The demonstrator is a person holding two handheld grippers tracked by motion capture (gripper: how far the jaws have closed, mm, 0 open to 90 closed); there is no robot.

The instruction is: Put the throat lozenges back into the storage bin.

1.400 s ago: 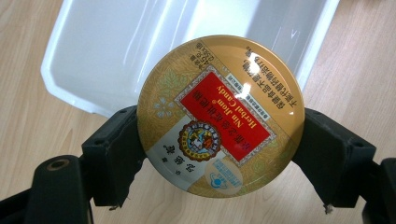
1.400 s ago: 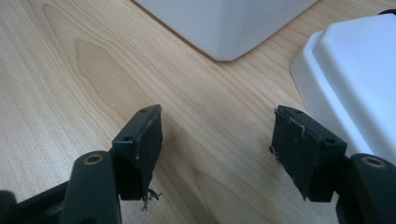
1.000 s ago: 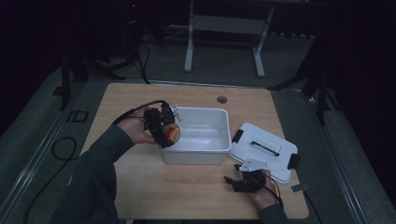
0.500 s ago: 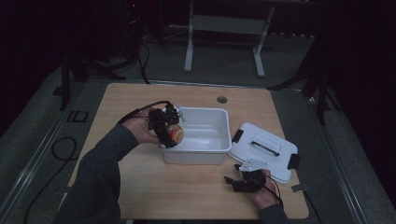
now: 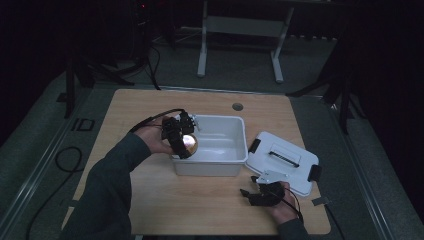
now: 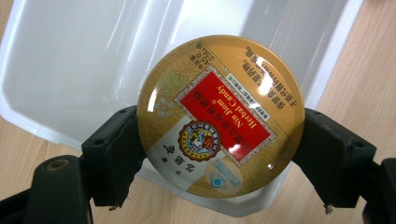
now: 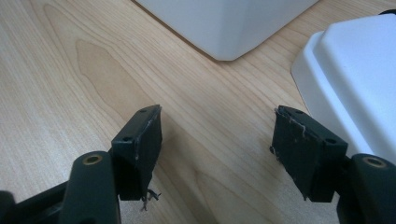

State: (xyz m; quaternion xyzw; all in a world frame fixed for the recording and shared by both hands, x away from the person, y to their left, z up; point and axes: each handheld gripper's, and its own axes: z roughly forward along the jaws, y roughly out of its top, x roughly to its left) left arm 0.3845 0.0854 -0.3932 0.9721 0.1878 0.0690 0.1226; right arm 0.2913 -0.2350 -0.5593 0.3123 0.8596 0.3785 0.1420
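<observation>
Here the left tool (image 6: 219,140) clamps a round, glossy gold tin (image 6: 220,116).

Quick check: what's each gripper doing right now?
Left gripper: shut on the round candy tin, over the white bin.
Right gripper: open, holding nothing, low over the table.

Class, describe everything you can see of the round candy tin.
The candy tin is a flat, round, glossy golden container, seemingly metal, with a red label reading "Nin Jiom Herbal Candy", upside down in the left gripper view. The left tongs clamp its rim on two opposite sides, holding it above the white tub's edge, touching nothing else.
</observation>
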